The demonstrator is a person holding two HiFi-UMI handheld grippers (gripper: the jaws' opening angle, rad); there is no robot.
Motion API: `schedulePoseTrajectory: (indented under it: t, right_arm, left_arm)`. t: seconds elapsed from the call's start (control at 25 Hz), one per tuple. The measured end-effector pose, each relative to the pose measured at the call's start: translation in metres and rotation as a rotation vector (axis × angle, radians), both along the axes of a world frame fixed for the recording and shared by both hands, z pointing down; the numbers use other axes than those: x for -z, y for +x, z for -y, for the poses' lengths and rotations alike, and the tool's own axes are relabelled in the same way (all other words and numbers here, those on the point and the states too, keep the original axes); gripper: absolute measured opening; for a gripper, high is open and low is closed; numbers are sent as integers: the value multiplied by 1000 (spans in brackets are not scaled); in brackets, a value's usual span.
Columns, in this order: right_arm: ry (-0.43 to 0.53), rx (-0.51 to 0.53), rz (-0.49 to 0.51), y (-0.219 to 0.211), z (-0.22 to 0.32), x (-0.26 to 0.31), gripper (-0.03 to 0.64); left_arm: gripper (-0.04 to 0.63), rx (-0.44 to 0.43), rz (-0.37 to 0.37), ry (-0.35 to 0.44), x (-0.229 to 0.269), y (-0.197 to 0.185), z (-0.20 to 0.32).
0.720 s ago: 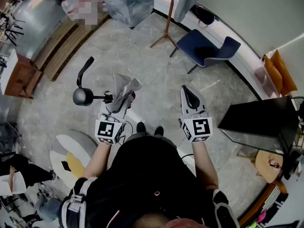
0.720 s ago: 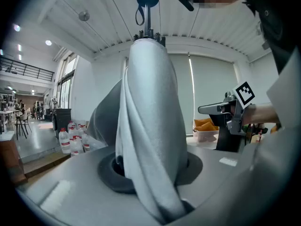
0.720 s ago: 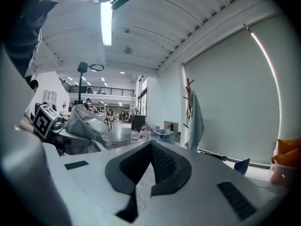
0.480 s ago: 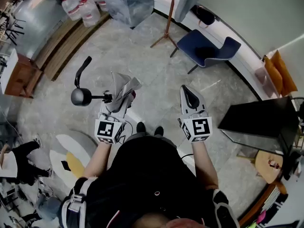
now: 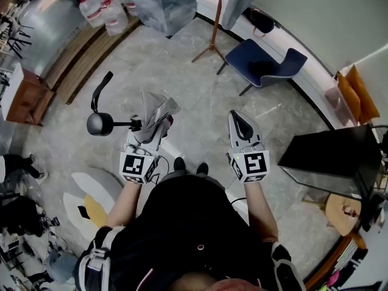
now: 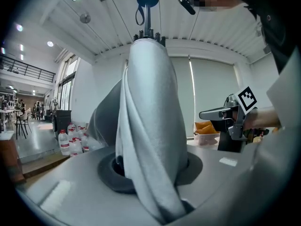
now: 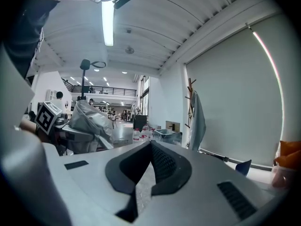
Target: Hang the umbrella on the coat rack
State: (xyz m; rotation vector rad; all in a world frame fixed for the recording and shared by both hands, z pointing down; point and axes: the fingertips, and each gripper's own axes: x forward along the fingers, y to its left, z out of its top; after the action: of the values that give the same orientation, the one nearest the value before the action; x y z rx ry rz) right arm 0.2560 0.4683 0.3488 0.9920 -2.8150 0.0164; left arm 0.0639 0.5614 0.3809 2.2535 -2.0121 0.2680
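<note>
In the head view, the left tool (image 5: pixel 145 135) is clamped on the folded grey umbrella (image 5: pixel 156 115), whose black handle (image 5: pixel 98 123) juts out to the left. The right tool (image 5: pixel 241 125) is held beside it, jaws together and empty. The coat rack (image 5: pixel 213 23) stands well off at the far side. A blue chair (image 5: pixel 262 62) is just right of it, water bottles (image 5: pixel 103 11) are far left, and open floor lies between.

In the left gripper view, the jaws pinch only soft cloth, with the strap loop (image 6: pixel 140 14) at the far end of the umbrella. That hold may slip or swing, so a slow, steady carry seems wise, and the loop looks like the part to hook.

In the right gripper view, the pads meet on nothing. A grey garment (image 7: pixel 197 121) hangs on the rack ahead, so a bare peg is the better target. The left side looks roomier, clear of the chair and the rack's splayed feet.
</note>
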Motion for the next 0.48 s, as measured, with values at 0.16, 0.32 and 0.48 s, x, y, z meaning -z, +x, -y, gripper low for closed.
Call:
schedulePoseTrajectory:
  t: [0.16, 0.32, 0.48]
  right_arm:
    - [4, 12, 8, 5, 2, 1, 0]
    - [9, 33, 16, 9, 9, 5, 16]
    - [8, 50, 32, 14, 14, 6, 23]
  left_arm:
    - [133, 5, 11, -2, 1, 2, 4]
    - [133, 11, 22, 1, 5, 4, 13]
    - [133, 18, 36, 7, 5, 8, 19]
